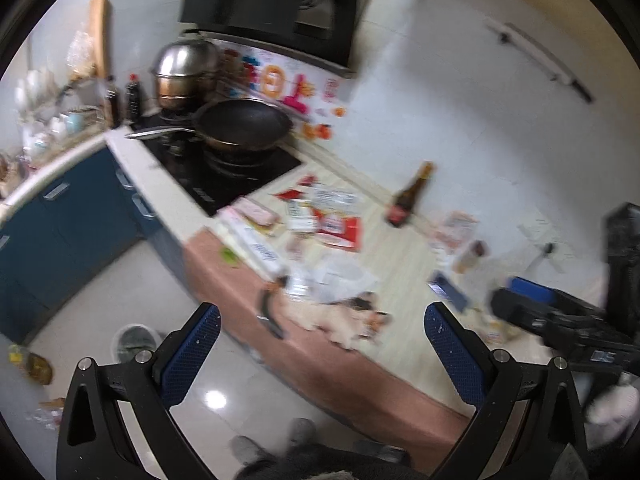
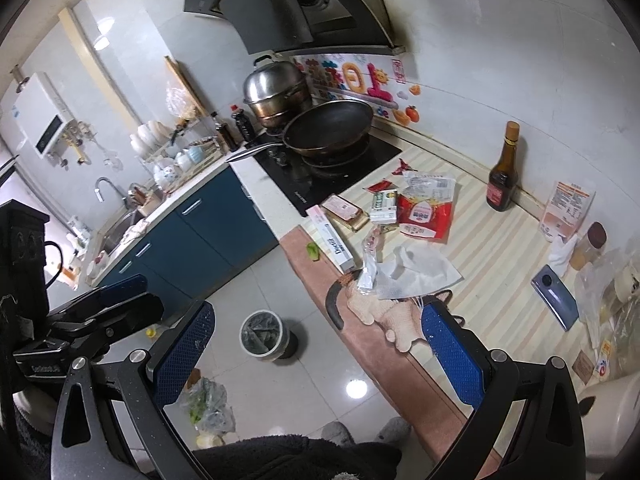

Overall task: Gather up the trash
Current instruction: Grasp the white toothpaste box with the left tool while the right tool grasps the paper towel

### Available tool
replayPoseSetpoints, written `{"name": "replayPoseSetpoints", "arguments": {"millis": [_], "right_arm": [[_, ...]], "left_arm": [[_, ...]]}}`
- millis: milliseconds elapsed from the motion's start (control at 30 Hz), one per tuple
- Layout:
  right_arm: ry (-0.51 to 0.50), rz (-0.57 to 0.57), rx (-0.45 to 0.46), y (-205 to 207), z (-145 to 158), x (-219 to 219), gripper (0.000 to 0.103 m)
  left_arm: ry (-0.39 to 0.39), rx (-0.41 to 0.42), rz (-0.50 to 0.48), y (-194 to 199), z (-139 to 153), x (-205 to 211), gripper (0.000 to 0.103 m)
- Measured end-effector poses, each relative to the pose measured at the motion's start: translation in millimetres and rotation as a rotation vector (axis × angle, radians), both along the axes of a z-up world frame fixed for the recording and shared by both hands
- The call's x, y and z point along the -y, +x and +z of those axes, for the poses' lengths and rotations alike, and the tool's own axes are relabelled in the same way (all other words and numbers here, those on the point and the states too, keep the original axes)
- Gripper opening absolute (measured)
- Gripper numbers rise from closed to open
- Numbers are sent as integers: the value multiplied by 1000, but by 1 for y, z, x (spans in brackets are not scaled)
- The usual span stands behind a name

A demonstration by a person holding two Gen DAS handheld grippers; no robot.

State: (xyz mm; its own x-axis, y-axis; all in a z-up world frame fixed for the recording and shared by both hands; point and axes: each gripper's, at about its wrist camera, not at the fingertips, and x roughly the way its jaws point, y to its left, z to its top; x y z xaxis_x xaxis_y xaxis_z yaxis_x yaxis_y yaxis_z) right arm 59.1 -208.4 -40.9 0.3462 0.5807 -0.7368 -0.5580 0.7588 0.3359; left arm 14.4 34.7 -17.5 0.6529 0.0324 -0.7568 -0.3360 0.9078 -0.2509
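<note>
1. Right wrist view: wrappers [image 2: 424, 210] litter the bench [image 2: 492, 264]; bin [image 2: 265, 334] stands on the floor below.
2. Both grippers, left gripper [image 1: 320, 356] and right gripper [image 2: 316, 358], are spread, empty.
3. Pinch one loose wrapper edge; avoid the phone [image 2: 556, 296].

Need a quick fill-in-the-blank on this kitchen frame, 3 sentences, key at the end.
1. Both the left gripper and the right gripper are ____ and hold nothing.
2. The trash bin stands on the ____.
3. The frying pan sits on the ____.

Missing words: open; floor; stove
</note>
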Motion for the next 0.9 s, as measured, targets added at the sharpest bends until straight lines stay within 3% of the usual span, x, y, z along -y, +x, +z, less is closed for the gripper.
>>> {"name": "replayPoseSetpoints", "arguments": {"millis": [133, 300, 433, 600, 700, 800, 900], "right_arm": [[-62, -115, 18, 9, -20, -8, 103], [-157, -261, -9, 42, -73, -21, 103], [-239, -349, -116, 92, -141, -36, 103], [-365, -392, -249, 165, -244, -65, 103], [-417, -402, -325, 202, -298, -82, 103], [-451, -413, -387, 226, -339, -96, 103], [-488, -401, -410, 242, -368, -110, 100]], "left_arm": [[122, -66, 93, 15, -30, -28, 103], [146, -207, 152, 46, -90, -70, 103], [60, -345, 189, 83, -147, -98, 103], [45, -493, 221, 134, -206, -111, 103], [-15, -567, 223, 173, -240, -120, 103], [-128, -611, 223, 207, -269, -127, 103], [-191, -640, 221, 237, -289, -131, 103]]}}
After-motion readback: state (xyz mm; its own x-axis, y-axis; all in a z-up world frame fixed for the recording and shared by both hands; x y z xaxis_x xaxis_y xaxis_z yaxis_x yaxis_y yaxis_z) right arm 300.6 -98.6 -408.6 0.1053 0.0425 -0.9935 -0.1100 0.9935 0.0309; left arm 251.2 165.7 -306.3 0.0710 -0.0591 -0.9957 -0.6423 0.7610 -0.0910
